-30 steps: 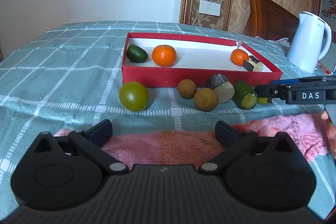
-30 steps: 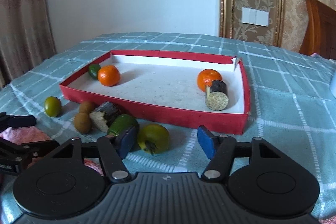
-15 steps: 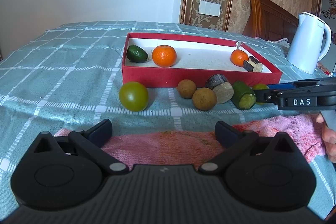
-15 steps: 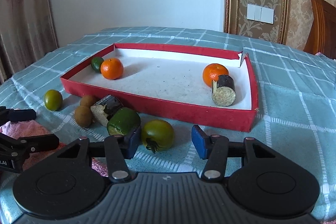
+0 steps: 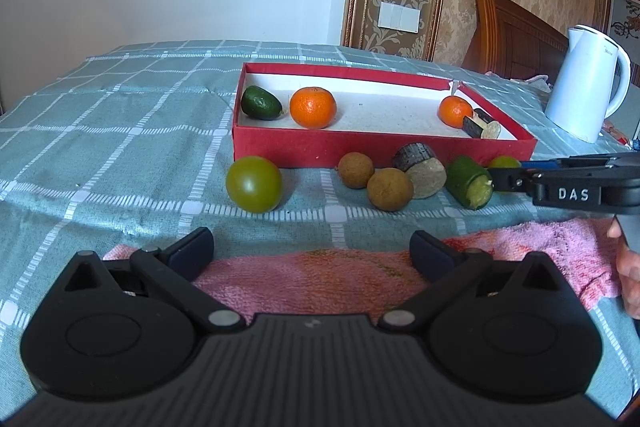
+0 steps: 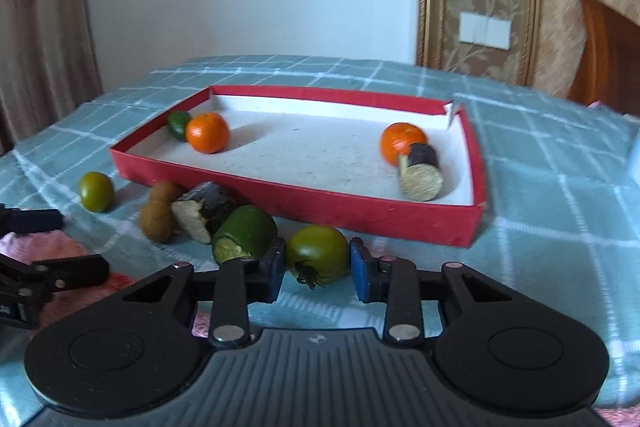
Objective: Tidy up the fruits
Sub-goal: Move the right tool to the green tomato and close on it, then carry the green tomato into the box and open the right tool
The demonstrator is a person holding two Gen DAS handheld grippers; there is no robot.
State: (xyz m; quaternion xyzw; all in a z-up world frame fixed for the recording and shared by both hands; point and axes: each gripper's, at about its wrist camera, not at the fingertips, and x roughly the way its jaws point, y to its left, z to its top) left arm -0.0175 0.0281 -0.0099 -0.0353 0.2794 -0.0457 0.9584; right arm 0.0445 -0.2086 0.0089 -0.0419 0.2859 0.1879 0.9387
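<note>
A red tray (image 5: 360, 149) (image 6: 360, 213) on the checked cloth holds two oranges (image 5: 313, 107) (image 6: 402, 141), a dark green fruit (image 5: 261, 103) and a dark cut piece (image 6: 420, 173). In front of it lie a green tomato (image 5: 254, 183), two brown round fruits (image 5: 390, 189), a dark cut piece (image 5: 420, 169) and a green cut piece (image 5: 470, 183) (image 6: 244, 233). My right gripper (image 6: 318, 269) has its blue pads on either side of a second green tomato (image 6: 318, 255), touching or nearly so. My left gripper (image 5: 312, 251) is open and empty over a pink towel (image 5: 320, 279).
A white kettle (image 5: 588, 87) stands at the right behind the tray. A wooden headboard (image 5: 516, 35) and patterned wall lie beyond the table. The left gripper's fingers (image 6: 48, 267) show at the left edge of the right wrist view.
My right gripper has moved forward and narrowed around the green tomato in front of the tray. The left gripper has stayed still.
</note>
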